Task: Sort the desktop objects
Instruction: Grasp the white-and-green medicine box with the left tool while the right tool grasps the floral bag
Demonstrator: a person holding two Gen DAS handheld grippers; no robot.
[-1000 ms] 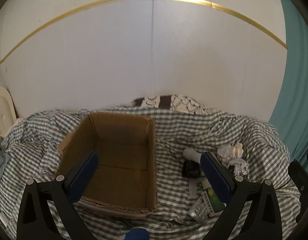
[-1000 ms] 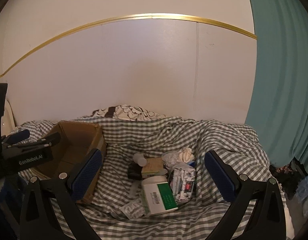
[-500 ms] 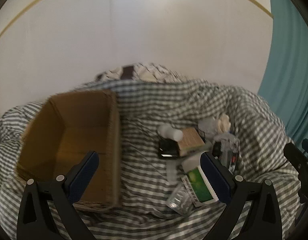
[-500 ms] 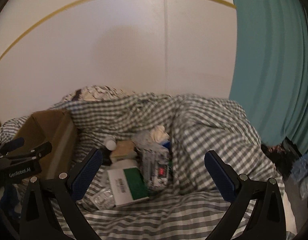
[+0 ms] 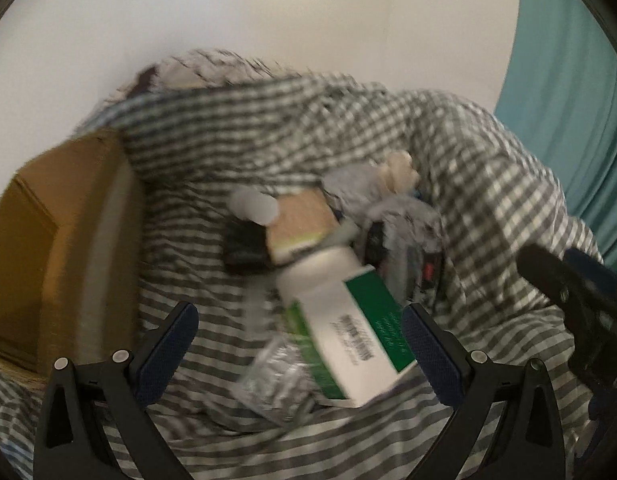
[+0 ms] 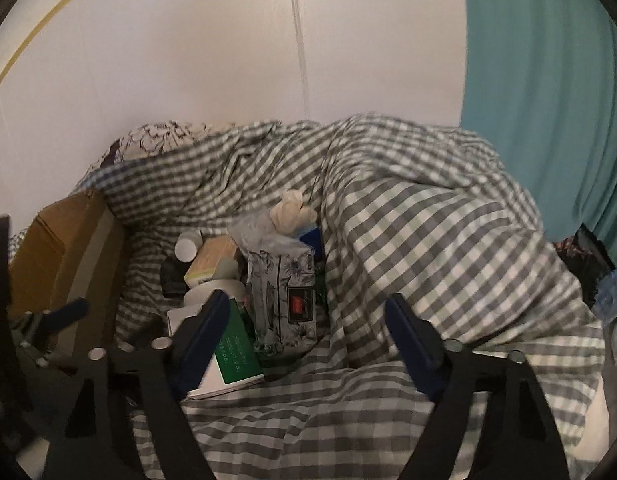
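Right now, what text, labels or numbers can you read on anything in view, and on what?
Nothing reads clearly.
green-and-white box: printed lines on the green and white panels, too blurred to read.
tissue pack: a red-and-black label, too small to read.
left gripper: no marking shows.
right gripper: white letters at the frame edge, cut off.

I see a bed under a rumpled checked sheet (image 6: 428,240). Left of my left fingers (image 5: 164,352) a carton (image 5: 60,248) sits on it. Between them lie a green-white box (image 5: 348,332) and a blister pack (image 5: 268,376). Ahead, a heap: bottle (image 6: 186,248), tan box (image 6: 212,260), printed pack (image 6: 284,292).
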